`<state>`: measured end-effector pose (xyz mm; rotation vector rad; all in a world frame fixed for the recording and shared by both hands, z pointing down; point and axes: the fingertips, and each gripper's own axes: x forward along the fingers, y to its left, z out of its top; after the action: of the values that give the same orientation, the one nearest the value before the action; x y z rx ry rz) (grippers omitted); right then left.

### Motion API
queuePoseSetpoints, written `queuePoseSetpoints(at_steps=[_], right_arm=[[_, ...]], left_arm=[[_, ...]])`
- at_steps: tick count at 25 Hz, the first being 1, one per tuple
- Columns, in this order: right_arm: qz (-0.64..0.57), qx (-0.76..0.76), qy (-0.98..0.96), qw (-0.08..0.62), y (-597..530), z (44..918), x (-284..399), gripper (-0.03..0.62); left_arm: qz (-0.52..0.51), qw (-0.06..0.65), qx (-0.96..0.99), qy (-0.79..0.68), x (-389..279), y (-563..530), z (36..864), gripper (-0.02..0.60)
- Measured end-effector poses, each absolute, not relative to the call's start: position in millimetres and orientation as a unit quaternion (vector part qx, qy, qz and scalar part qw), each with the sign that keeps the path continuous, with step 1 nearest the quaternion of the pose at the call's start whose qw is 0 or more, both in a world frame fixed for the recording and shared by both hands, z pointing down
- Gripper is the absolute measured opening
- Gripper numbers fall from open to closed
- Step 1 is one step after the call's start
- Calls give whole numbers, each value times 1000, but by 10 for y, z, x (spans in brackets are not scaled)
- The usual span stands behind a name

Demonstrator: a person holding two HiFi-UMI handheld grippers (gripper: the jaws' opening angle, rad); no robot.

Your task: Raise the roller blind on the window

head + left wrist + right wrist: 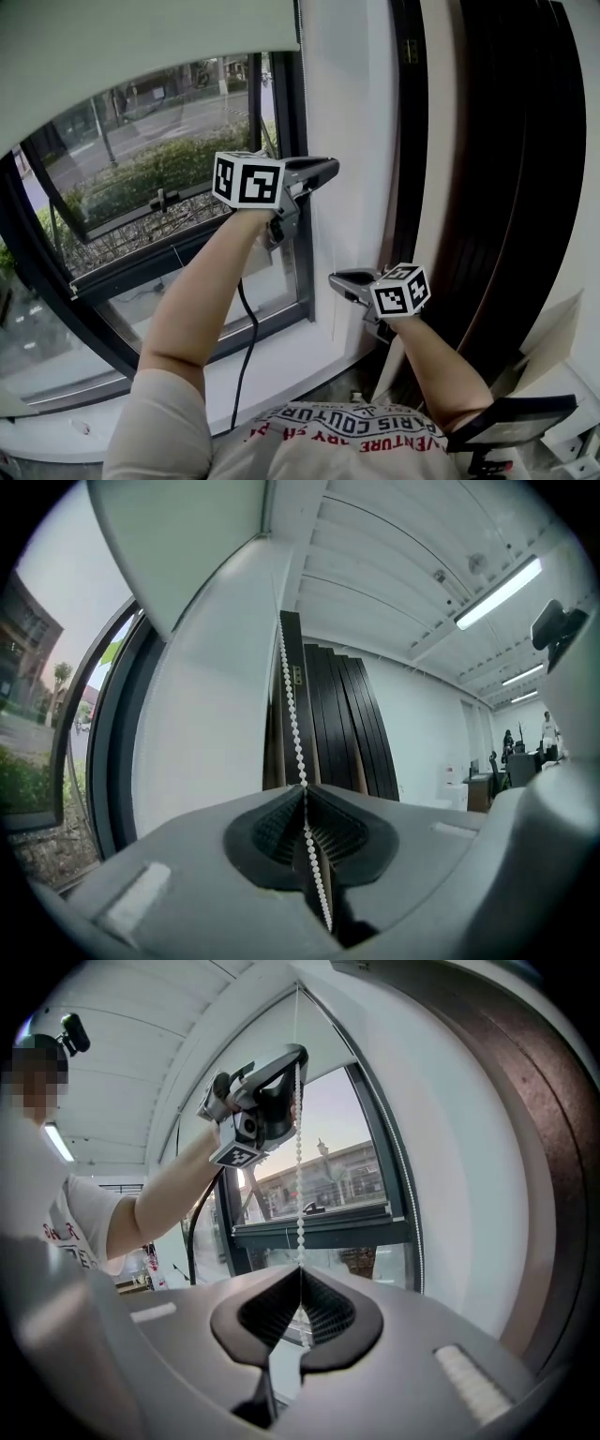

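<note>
Head view: the roller blind (141,42) covers only the top of the window (159,164), its lower edge running across the upper glass, with hedge and street visible below it. The left gripper (333,167) is held high beside the window frame, close to the white wall strip (352,103); the right gripper (334,278) sits lower and nearer the person, beside the dark upright panels (506,187). A black cable (246,328) hangs under the left forearm. Left gripper view: the fingers (273,827) are closed on the white bead chain (292,714), which runs up from between the ribbed pads past the panels to the blind's end near the ceiling and trails on down behind the pads. Right gripper view: its fingers (266,1316) are likewise pinched on the bead chain (299,1194), which rises straight from the tips to the left gripper above, so both grippers hold the same chain, the left above the right. A second run of chain (412,1213) hangs along the wall beside the frame.
</note>
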<state>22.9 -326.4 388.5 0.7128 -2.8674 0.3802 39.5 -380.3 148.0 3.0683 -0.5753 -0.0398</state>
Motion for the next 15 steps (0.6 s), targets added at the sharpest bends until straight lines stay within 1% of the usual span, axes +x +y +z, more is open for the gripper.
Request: queuePoseSetpoints(at_steps=[3,6,9,15], right_arm=[[136,236,-960,70,-3291,3889,240,9],[138,235,-959,80,-3312,3983,233,9],[151,235,-955,97,-3316,4227,208,9],[191,242,-945,107,-3370,4692,271,9]], left_arm=[[-25,28,982,-183,363,-3844,1518,15],[-9,14,982,-189,364,-3868,1587,15],[23,0,979,-202,400,-3887,1821,14],[34,21,976,-213,366,-3940,2303,14]])
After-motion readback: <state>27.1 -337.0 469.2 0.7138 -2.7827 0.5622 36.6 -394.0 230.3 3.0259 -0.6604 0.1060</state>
